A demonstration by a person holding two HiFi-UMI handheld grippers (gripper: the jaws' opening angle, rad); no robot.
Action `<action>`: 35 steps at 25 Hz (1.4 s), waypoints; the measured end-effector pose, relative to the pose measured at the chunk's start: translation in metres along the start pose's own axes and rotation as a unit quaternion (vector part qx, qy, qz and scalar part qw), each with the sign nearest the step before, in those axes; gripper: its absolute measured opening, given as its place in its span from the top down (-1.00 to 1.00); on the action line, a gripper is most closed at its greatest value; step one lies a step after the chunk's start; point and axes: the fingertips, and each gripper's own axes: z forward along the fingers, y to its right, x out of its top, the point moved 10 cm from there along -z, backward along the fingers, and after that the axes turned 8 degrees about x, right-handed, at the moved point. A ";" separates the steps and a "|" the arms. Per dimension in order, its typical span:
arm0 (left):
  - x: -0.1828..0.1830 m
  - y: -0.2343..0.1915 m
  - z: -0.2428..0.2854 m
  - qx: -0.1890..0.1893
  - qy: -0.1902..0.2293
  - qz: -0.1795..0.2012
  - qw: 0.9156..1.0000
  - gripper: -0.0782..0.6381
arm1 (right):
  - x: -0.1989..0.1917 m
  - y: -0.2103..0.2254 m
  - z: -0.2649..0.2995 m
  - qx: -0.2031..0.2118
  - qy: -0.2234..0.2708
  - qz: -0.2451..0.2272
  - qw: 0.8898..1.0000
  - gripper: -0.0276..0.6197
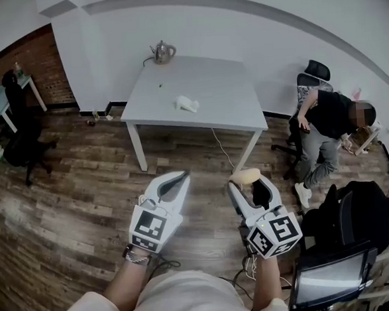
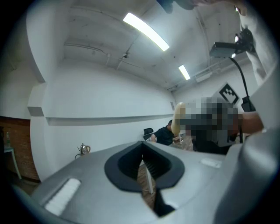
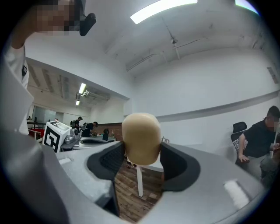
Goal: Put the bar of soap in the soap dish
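Note:
A beige bar of soap [image 1: 246, 176] [image 3: 141, 138] sits end-up between the pads of my right gripper [image 1: 248, 183] [image 3: 142, 152], which is shut on it. Both pads press its sides. The soap [image 2: 177, 118] also shows at the right of the left gripper view. My left gripper [image 1: 175, 180] [image 2: 145, 165] hangs beside it, shut and with nothing in it. Both grippers are held level over the wooden floor, well short of the white table [image 1: 224, 99]. On that table lies a small white thing [image 1: 186, 104], likely the soap dish.
A metal kettle [image 1: 163, 52] stands at the table's back edge. A seated person [image 1: 325, 126] and a second person in black [image 1: 358, 213] are on the right, with a monitor [image 1: 329, 283] near my right arm. A black office chair [image 1: 22, 140] stands at the left.

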 end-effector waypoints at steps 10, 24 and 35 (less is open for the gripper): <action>-0.001 0.023 0.006 0.010 -0.013 -0.008 1.000 0.77 | -0.002 0.017 -0.016 0.014 -0.010 -0.003 1.000 0.12; -0.003 0.061 0.017 0.027 -0.027 -0.021 0.999 0.77 | -0.008 0.050 -0.043 0.024 -0.007 0.013 1.000 0.12; -0.013 0.047 0.025 0.028 -0.035 -0.024 0.999 0.77 | -0.015 0.054 -0.028 0.024 -0.006 0.014 1.000 0.12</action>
